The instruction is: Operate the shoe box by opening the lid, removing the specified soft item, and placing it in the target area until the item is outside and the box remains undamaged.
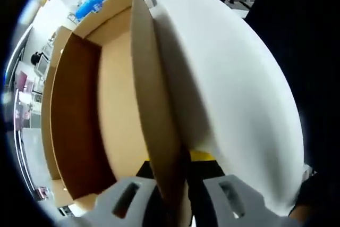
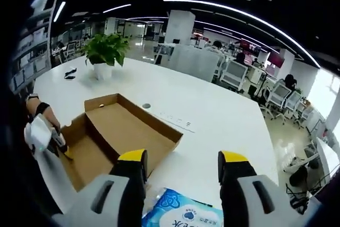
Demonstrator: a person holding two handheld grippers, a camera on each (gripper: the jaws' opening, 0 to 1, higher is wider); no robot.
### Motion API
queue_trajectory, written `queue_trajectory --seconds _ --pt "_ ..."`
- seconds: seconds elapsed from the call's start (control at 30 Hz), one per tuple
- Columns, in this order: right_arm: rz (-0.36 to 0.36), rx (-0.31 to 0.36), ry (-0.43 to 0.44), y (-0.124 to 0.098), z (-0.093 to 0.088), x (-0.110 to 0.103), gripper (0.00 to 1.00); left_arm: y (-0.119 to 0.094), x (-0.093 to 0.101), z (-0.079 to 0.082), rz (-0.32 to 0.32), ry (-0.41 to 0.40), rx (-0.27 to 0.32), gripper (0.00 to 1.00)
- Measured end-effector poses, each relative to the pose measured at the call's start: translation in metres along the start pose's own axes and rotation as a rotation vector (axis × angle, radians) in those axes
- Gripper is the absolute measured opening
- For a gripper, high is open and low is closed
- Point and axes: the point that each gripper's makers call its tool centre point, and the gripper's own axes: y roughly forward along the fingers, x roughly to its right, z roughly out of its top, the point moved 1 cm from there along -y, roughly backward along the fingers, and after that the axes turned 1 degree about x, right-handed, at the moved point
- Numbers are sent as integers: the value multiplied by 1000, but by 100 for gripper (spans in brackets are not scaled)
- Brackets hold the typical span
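Observation:
The brown cardboard shoe box lies open on the white table, and its inside looks bare. My left gripper is shut on one upright cardboard wall, which runs between its grey jaws. In the right gripper view that left gripper sits at the box's left edge, held by a hand. My right gripper hovers in front of the box with its yellow-tipped jaws wide apart. A soft blue and white pack lies on the table just below them, outside the box.
A potted green plant stands at the far left of the table, with a small dark object beside it. Office chairs and desks line the far side. Bare tabletop stretches to the right of the box.

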Motion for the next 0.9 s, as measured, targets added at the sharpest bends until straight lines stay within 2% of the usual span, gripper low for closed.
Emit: queue_trajectory --seconds 0.23,0.3,0.47,0.53,0.73,0.9 --pt "33 -64 8 8 10 -12 55 0 0 0 7 1 15 8" --pt "51 -80 15 14 13 -17 55 0 0 0 9 30 16 8" --pt "82 -132 51 41 17 -24 56 0 0 1 4 20 20 8" --pt "82 -112 60 55 25 -22 54 0 0 0 2 16 24 8" --pt "80 -175 81 85 31 -17 54 1 0 -1 -6 11 39 8" --pt "101 -239 96 109 22 -21 55 0 -1 -1 -8 4 42 8"
